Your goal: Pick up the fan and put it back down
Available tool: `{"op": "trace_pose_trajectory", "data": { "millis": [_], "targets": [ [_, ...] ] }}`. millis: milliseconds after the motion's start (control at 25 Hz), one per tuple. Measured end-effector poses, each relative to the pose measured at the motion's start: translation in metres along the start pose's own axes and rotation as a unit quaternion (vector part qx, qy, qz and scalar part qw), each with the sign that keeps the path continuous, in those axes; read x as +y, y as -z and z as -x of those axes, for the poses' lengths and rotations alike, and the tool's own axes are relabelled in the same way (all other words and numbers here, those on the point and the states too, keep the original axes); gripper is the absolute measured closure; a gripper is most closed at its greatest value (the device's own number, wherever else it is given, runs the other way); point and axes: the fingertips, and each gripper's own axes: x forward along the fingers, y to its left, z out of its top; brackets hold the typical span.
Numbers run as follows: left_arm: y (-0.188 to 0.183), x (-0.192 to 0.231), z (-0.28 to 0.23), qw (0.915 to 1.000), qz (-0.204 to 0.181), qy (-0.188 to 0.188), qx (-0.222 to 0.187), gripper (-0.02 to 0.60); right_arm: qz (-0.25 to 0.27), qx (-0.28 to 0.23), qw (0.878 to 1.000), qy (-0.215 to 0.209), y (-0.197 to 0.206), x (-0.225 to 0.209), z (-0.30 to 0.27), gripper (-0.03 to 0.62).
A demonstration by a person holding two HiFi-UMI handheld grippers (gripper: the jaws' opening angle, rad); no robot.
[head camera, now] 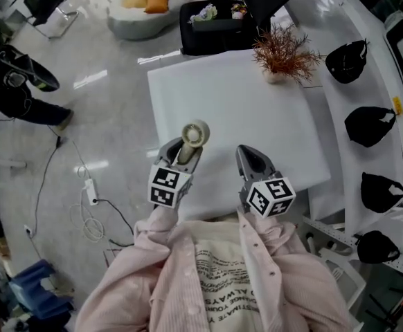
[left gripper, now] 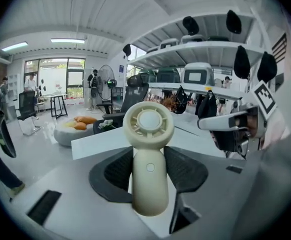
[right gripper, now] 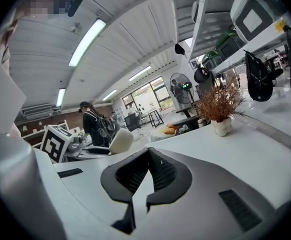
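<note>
Pinching cream plastic handheld fan [left gripper: 148, 134] upright by handle: left gripper [head camera: 185, 153] fingers, over white desk [head camera: 257, 109]; right gripper [head camera: 255, 160] fingers together, empty.

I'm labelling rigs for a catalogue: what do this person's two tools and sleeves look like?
Both the left tool and right tool are grey with black ribbed pads; each carries a cube of black-and-white square markers. The sleeves are pale pink.
</note>
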Motion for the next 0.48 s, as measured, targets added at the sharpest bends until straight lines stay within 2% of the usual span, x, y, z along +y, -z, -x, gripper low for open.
{"op": "trace_pose_trajectory", "data": {
  "millis": [200, 480],
  "targets": [
    [-0.016, 0.0, 0.022, 0.9993, 0.015, -0.018, -0.029, 0.397, 0.012, -0.013, 1.0, -0.004, -0.016, 0.001, 0.004, 0.594],
    [-0.039, 0.001, 0.043, 0.9975, 0.009, -0.035, -0.061, 0.397, 0.034, -0.03, 0.999, -0.013, -0.037, 0.001, 0.007, 0.594]
  ]
}}
